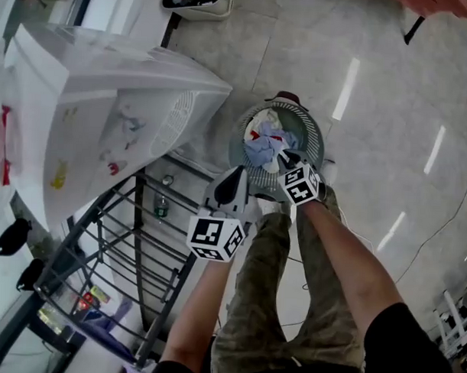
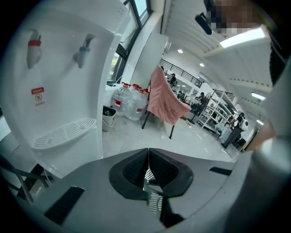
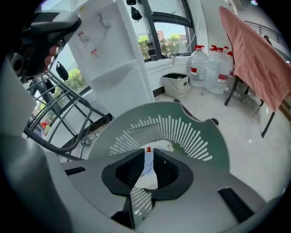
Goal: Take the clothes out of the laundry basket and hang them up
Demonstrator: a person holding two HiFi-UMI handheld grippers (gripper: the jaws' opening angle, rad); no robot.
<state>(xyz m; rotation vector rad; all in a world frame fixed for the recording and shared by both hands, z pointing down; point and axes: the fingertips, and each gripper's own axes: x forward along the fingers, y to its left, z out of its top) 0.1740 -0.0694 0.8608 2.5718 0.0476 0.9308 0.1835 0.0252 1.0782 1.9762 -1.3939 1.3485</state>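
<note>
Hovering over laundry basket (image 1: 316,136) on floor: right claw (image 1: 283,155), narrowly parted above heaped clothes (image 1: 263,145); left claw (image 1: 236,173) closed, empty, near basket's edge.

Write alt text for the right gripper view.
The right gripper, jaws slightly apart, points down at a round grey-green slotted plastic laundry basket, pale crumpled clothes showing through the gap. A white water dispenser stands behind.

A round grey-green laundry basket (image 1: 305,119) with slotted walls stands upright on the glossy pale floor (image 1: 389,111), holding a crumpled heap of clothes (image 1: 261,148), light blue and white with a touch of red.
</note>
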